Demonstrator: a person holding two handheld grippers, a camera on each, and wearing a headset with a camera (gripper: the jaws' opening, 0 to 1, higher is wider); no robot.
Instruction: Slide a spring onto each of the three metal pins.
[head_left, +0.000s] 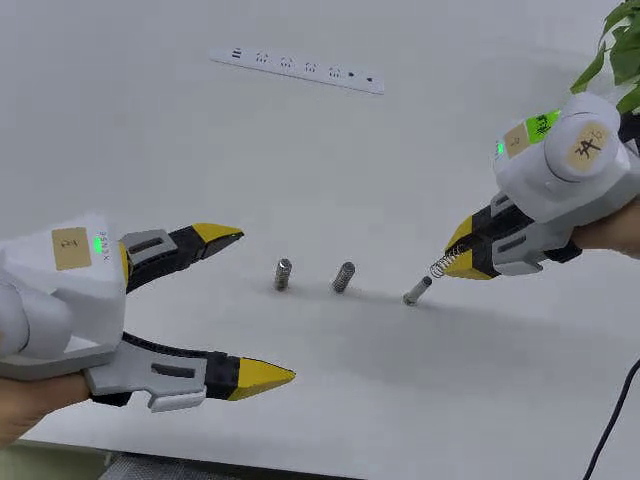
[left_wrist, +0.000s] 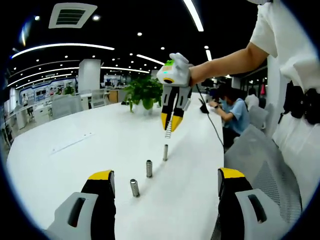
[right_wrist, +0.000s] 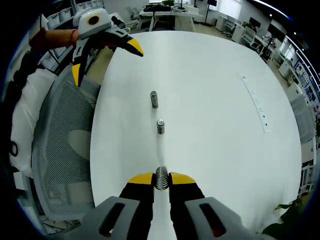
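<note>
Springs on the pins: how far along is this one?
Done: the left pin and middle pin in the head view each carry a spring. In hand: the right hand-held gripper is shut on the last spring, close to the top of the bare pin. Left to do: sliding that spring on. The left hand-held gripper is open, holding nothing.

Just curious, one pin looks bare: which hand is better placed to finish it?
The right gripper: it pinches a spring close to the bare pin; the left gripper is open, empty, farther off.
</note>
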